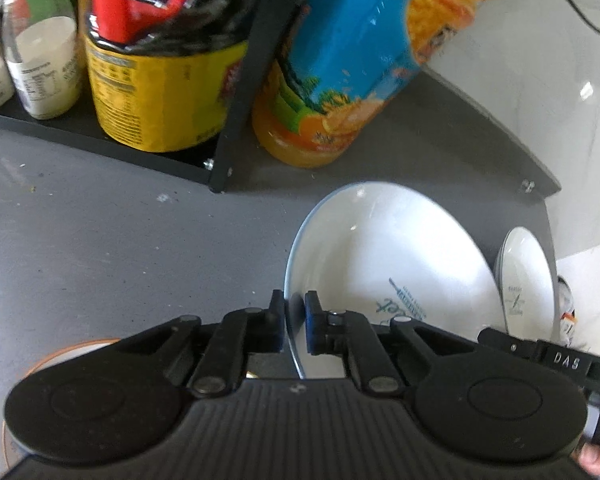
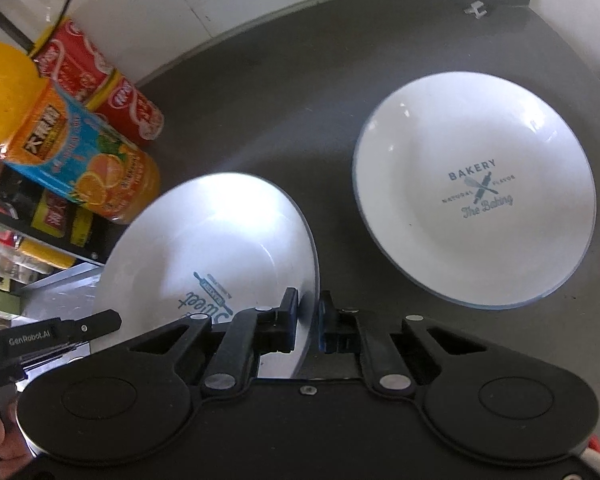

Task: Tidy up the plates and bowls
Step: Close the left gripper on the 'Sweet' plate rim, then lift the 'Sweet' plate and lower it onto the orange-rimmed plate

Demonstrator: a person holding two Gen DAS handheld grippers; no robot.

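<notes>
A dark grey table point(image 2: 268, 92) carries everything here, with a black shelf rack point(image 1: 240, 92) standing at its back edge. Two white plates show in both wrist views. The one printed "Sweet" point(image 2: 204, 256) is tilted, raised off the table, and gripped at two points of its rim; the one printed "BAKERY" point(image 2: 476, 208) lies flat on the table, just beside it and untouched.

One orange juice bottle point(image 1: 340, 80) with a blue label stands beside the rack, one yellow-labelled jar point(image 1: 156, 96) holds red-handled utensils, and one white-filled jar point(image 1: 44, 64) sits left of it. Two red cans point(image 2: 100, 80) stand behind the juice.

The left gripper point(image 1: 296, 320) has its jaws nearly together, pinching the tilted plate's rim. The right gripper point(image 2: 309, 320) is likewise narrowed onto the rim on the opposite side.
</notes>
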